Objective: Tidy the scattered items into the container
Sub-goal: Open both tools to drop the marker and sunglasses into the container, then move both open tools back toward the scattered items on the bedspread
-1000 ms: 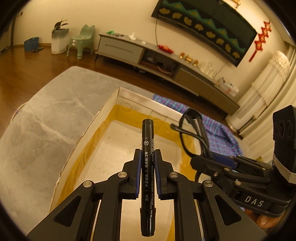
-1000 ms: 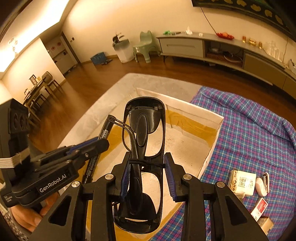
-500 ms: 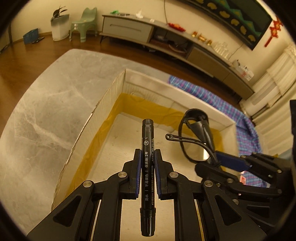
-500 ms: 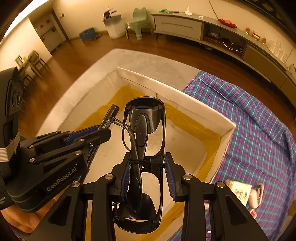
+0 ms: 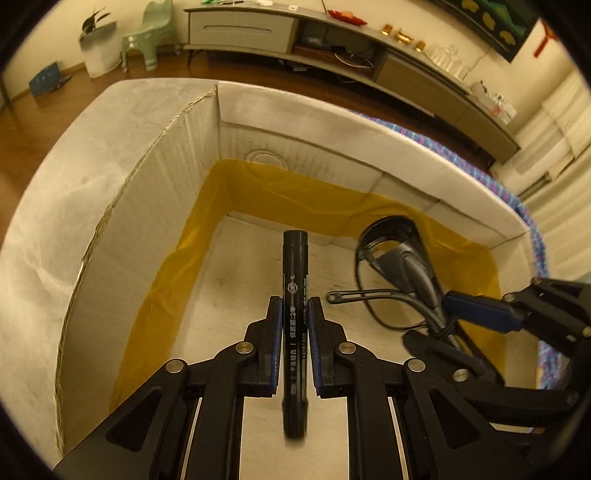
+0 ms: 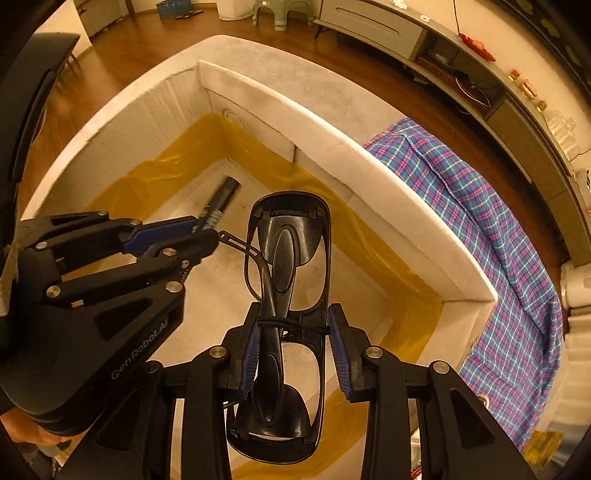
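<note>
While both grippers hang inside the open top of the box (image 5: 266, 122), each carries one item. Left gripper (image 5: 294, 314): clamped on a black marker (image 5: 294, 280), blue pads pressed to both sides of the barrel, which runs straight out along the fingers with its blunt end forward; white print runs along the barrel. In the right wrist view the same gripper (image 6: 201, 236) enters from the left, the marker (image 6: 221, 201) slanting out over the box floor. Right gripper (image 6: 293, 332): closed on folded black glasses (image 6: 290, 266), held near the bridge, one lens projecting ahead and the other back toward the camera; one temple arm sticks out sideways, its tip close beside the left gripper's fingers. In the left wrist view the glasses (image 5: 399, 266) appear to the marker's right, with the right gripper (image 5: 458, 317) behind them.

Box: white cardboard walls, pale floor, yellow tape (image 5: 280, 184) lining the lower walls and floor seams. Whether either item touches the floor cannot be told. The box sits on a grey marbled surface (image 5: 92, 177). A blue-and-pink plaid cloth (image 6: 487, 206) lies against the box's right wall. Background: wood floor, a long low cabinet (image 5: 369, 48), a green chair (image 5: 147, 33).
</note>
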Available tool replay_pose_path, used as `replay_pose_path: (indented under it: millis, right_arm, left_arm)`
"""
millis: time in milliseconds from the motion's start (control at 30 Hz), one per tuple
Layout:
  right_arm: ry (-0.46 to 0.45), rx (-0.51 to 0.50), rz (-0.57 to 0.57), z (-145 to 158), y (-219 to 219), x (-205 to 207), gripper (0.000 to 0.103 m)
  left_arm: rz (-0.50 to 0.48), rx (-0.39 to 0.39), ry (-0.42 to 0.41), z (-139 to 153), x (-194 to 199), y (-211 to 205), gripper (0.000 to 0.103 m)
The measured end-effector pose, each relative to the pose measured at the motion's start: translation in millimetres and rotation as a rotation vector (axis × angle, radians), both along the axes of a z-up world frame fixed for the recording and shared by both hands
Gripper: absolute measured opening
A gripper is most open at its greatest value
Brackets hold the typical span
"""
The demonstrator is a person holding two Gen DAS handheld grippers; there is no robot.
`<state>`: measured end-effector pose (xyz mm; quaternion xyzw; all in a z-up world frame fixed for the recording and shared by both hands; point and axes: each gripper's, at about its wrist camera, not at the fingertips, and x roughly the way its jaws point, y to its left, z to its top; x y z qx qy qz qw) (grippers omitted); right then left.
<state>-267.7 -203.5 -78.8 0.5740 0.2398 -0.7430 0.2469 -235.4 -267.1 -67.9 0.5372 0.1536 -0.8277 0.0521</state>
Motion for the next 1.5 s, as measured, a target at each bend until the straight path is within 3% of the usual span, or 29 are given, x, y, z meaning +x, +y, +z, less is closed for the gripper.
replay_pose_path:
  millis: [67,133,167,533,833,1200,1500]
  right_arm:
    - [-0.014,-0.003,-0.006,-2,0,-3,0.037]
    - [-0.007,-0.002,-0.013,-2,0,-4,0.039]
    - [-0.006,-0.003,-0.011,-2,0,-3,0.041]
    - [0.018,-0.162,-0.020,36,27,24,0.044]
    - [0.036,-0.386,0.016,72,73,84,0.048]
    - [0.249,-0.607,0.186,130,126,188,0.053]
    - [0.451,-0.733,0.241,168,182,251,0.054]
  left_arm:
    - [-0.004,0.011,0.001,-2,-2,-2,0.018]
    - [0.002,0.008,-0.004,-2,0,-3,0.035]
    - [0.003,0.013,0.000,-1,0,-3,0.036]
    - [-0.007,0.020,0.050,37,38,4,0.037]
    - [-0.055,-0.091,0.150,87,104,32,0.038]
    - [-0.129,-0.249,0.290,144,174,92,0.038]
    - [-0.141,-0.259,0.430,179,232,131,0.038]
